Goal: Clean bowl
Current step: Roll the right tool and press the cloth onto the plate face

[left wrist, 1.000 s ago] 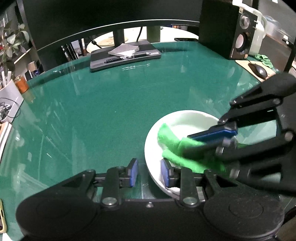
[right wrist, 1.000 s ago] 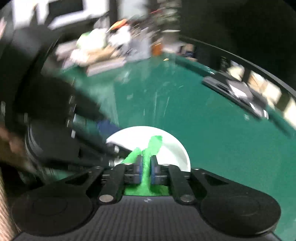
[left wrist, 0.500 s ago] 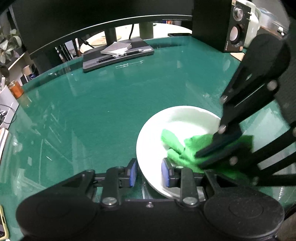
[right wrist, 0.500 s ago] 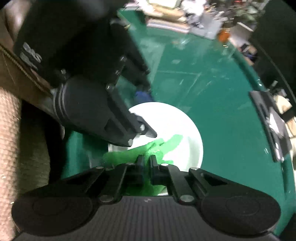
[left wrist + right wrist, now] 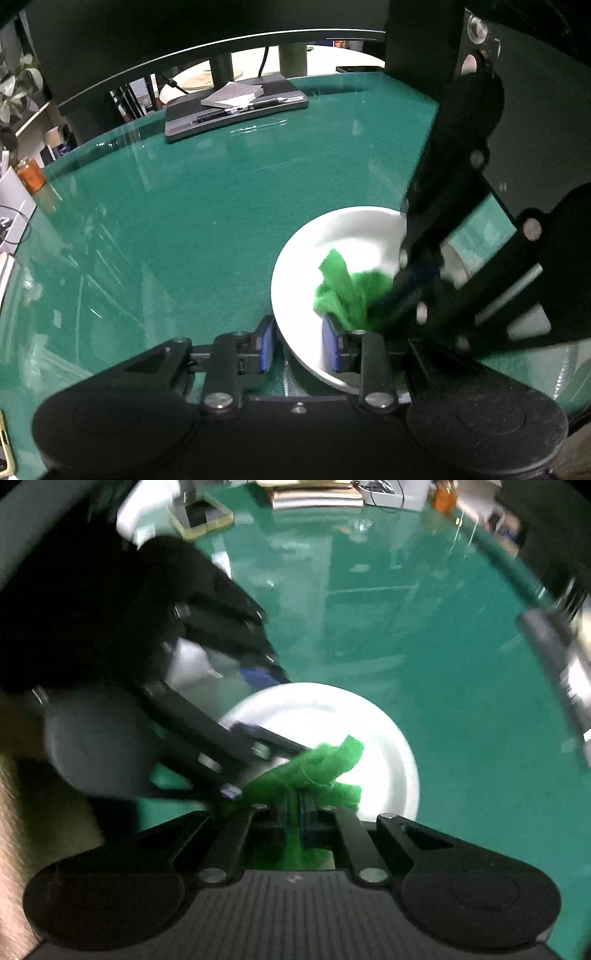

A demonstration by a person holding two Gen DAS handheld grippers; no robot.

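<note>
The left gripper (image 5: 298,345) is down at the near rim of the white bowl (image 5: 295,266), its blue pads (image 5: 266,345) one outside and one inside the wall, pinching that rim and holding the dish on the green table (image 5: 184,221). Over to the right, the right gripper (image 5: 294,814) has its jaws pressed tight together on a green cloth (image 5: 314,766), which bunches up out of the tips and lies inside the bowl, against its near right side. The bowl sits near the table's right front, with nothing but that cloth in it. Far back on the table lies a flat dark stand base (image 5: 236,107) with a pen on top.
</note>
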